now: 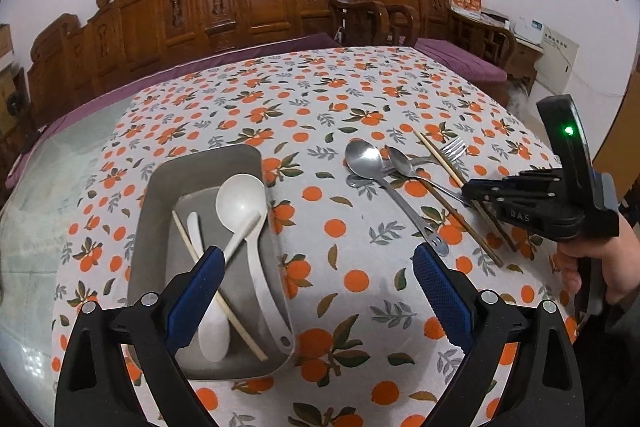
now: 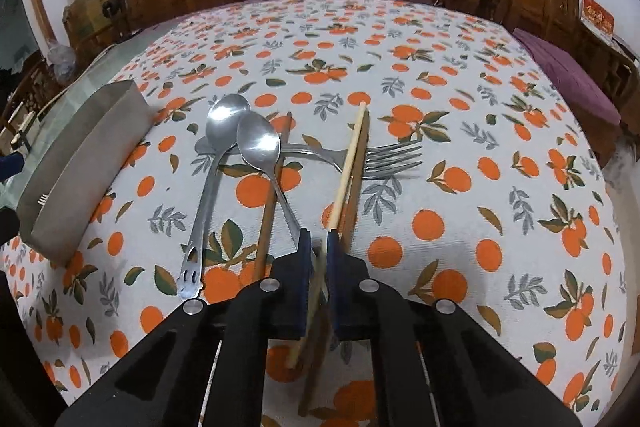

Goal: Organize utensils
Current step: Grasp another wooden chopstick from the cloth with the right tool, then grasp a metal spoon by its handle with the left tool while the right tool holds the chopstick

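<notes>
Tray (image 1: 160, 187) has 2 white spoons + 1 chopstick; 2 metal spoons, fork (image 2: 384, 159), chopsticks left; right gripper (image 2: 319, 243) clenched on pale chopstick (image 2: 350, 163), left gripper (image 1: 316, 267) released, empty.

We see open worktop (image 1: 348, 99) beyond the utensils, bare cloth clear to the far edge. Between the grey tray (image 1: 160, 195) and the metal spoons (image 1: 370, 163) runs a free lane. On the right the way is crowded: spoons, a fork (image 2: 384, 157) and chopsticks (image 2: 352, 163) lie crossed and touching. The tray's raised wall blocks any low pass from its side, and a white ladle (image 1: 244, 203) and chopsticks fill its floor.
</notes>
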Tool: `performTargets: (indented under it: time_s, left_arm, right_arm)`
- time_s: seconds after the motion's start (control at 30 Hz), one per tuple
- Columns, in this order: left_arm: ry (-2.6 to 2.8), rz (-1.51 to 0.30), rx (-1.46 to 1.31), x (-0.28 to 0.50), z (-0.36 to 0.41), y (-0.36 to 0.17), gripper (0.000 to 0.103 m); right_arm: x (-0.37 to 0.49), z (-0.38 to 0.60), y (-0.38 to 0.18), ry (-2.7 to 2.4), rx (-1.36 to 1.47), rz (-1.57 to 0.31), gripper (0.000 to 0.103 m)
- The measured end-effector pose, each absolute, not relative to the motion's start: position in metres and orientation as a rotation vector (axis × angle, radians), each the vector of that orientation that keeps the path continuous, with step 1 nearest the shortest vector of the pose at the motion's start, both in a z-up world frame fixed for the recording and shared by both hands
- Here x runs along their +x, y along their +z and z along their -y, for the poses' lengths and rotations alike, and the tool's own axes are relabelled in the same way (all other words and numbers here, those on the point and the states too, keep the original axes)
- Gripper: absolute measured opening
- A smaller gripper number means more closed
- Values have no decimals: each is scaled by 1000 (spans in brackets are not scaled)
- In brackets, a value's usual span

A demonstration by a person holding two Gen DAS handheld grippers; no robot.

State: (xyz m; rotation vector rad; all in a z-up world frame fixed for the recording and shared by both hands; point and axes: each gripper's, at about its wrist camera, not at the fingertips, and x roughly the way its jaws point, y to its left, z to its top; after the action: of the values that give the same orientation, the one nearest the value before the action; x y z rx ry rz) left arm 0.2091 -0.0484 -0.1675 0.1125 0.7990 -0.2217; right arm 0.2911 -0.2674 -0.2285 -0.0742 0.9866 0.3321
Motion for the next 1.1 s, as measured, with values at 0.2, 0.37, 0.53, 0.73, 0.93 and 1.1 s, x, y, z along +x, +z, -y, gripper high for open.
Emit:
performTargets:
  time_s: [0.2, 0.37, 0.53, 0.73, 0.93, 1.1]
  left_arm:
    - [-223, -785, 120, 206, 57, -164, 91]
    - [-214, -799, 139, 208, 68, -169, 91]
    - [-212, -818, 154, 211, 76, -176, 91]
    - [-216, -848, 133, 227, 91, -188, 91]
    - [-218, -898, 123, 265, 117, -208, 91]
    - [-233, -956, 133, 292, 133, -225, 67]
  right_arm:
    - [304, 260, -229, 306, -109, -992, 10]
    - [311, 256, -230, 291, -120, -993, 9]
    - [305, 267, -216, 340, -42, -951, 6]
    - [302, 287, -205, 339, 25, -912, 6]
    - [303, 299, -199, 326, 29, -882, 6]
    - [306, 307, -202, 326, 64, -887, 6]
